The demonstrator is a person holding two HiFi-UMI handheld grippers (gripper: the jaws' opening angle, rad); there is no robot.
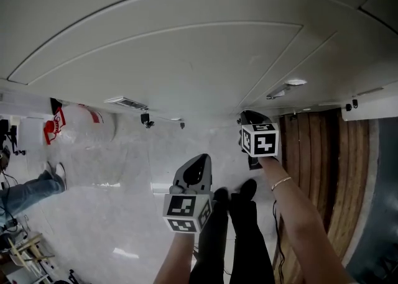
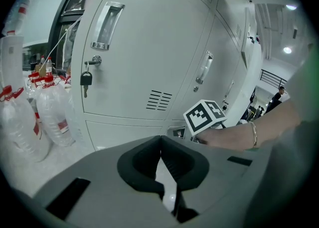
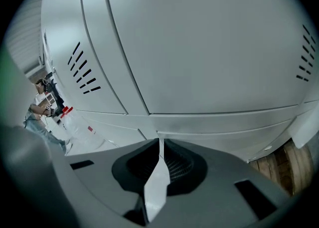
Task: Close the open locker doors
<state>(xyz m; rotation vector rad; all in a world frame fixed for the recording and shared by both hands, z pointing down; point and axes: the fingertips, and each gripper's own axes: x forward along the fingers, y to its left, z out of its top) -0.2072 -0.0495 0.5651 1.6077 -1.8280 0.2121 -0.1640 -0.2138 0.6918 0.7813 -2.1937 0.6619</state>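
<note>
A bank of grey lockers [image 1: 186,53] fills the head view from above. In the left gripper view its doors [image 2: 149,47] stand closed, with a recessed handle [image 2: 107,25] and a key on a padlock [image 2: 85,80]. Farther along the row one door edge [image 2: 247,37] seems to stick out. My right gripper [image 1: 250,117] points at the foot of the lockers, close up to a lower door [image 3: 199,37]; its jaws [image 3: 160,141] are shut with nothing between them. Whether it touches the door I cannot tell. My left gripper [image 1: 198,160] hangs back over the floor, shut and holding nothing [image 2: 160,138].
Clear plastic bottles with red caps [image 2: 20,117] stand to the left of the lockers, in a bag [image 1: 81,124]. A wooden pallet [image 1: 317,164] lies at the right by the locker base. The person's legs [image 1: 242,227] are below. Another person [image 1: 25,192] is at far left.
</note>
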